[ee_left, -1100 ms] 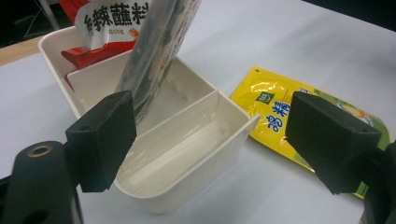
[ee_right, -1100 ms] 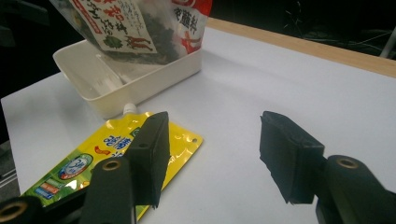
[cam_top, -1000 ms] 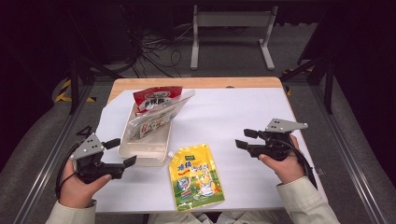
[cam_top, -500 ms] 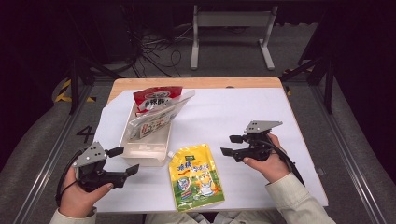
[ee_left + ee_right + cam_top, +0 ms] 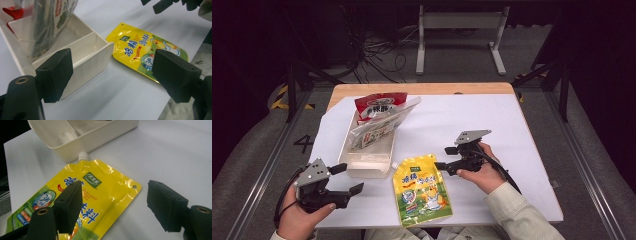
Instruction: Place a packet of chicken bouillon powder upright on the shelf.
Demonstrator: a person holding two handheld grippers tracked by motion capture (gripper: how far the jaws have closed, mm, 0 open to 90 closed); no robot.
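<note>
A yellow spouted pouch (image 5: 421, 192) lies flat on the white table near the front edge, its spout (image 5: 83, 157) pointing at the white divided tray (image 5: 368, 170). A red packet (image 5: 379, 104) and a clear packet (image 5: 379, 126) lean in the tray's far part. My right gripper (image 5: 442, 158) hovers just right of the pouch's upper corner. Its jaws have just been opening and straddle that corner of the pouch (image 5: 100, 187) without touching it. My left gripper (image 5: 351, 178) is open at the front left, aimed at the tray's near end (image 5: 92, 55), holding nothing.
A white sheet covers the table, with a wooden strip (image 5: 422, 89) showing at the back edge. Bare white surface (image 5: 472, 120) lies right of the tray. On the dark floor behind stand a metal frame (image 5: 459, 30) and loose cables (image 5: 377, 55).
My right gripper has moved left and down toward the pouch's upper right corner, and its jaws stand wider. My left gripper has barely shifted.
</note>
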